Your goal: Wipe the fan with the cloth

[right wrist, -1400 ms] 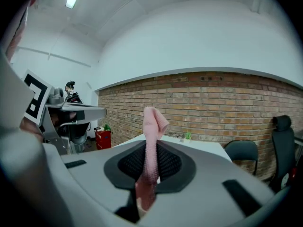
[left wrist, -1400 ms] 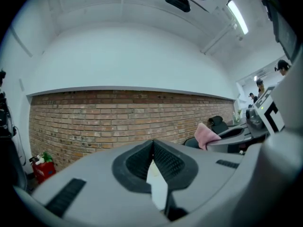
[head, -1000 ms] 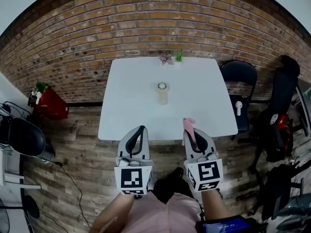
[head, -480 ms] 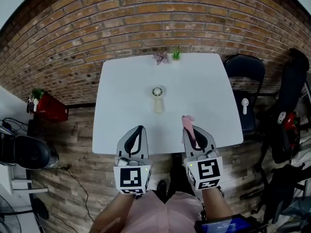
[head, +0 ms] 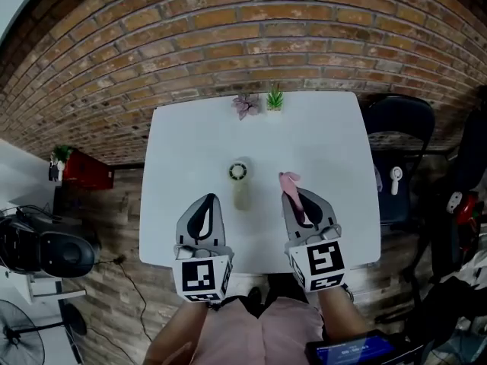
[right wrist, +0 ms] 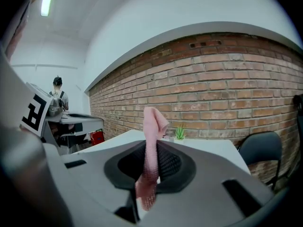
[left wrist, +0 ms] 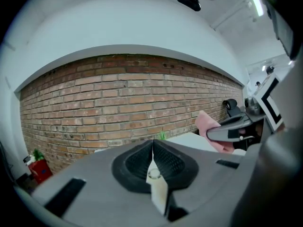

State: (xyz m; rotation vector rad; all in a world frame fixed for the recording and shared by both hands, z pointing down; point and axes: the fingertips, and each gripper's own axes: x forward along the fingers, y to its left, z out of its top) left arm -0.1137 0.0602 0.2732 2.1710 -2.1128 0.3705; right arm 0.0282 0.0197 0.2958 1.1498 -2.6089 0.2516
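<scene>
The fan, a small cream-white one with a round head ringed in dark, is sitting on the white table at the middle of the head view, its head pointing toward the top of the frame and its pale handle running toward the bottom; whether it is lying flat or standing is not clear. The cloth, a narrow pink strip, is sitting pinched between the closed jaws of the right gripper, just right of the fan and apart from it, its upper end sticking out folded over and its lower end hanging loose.
</scene>
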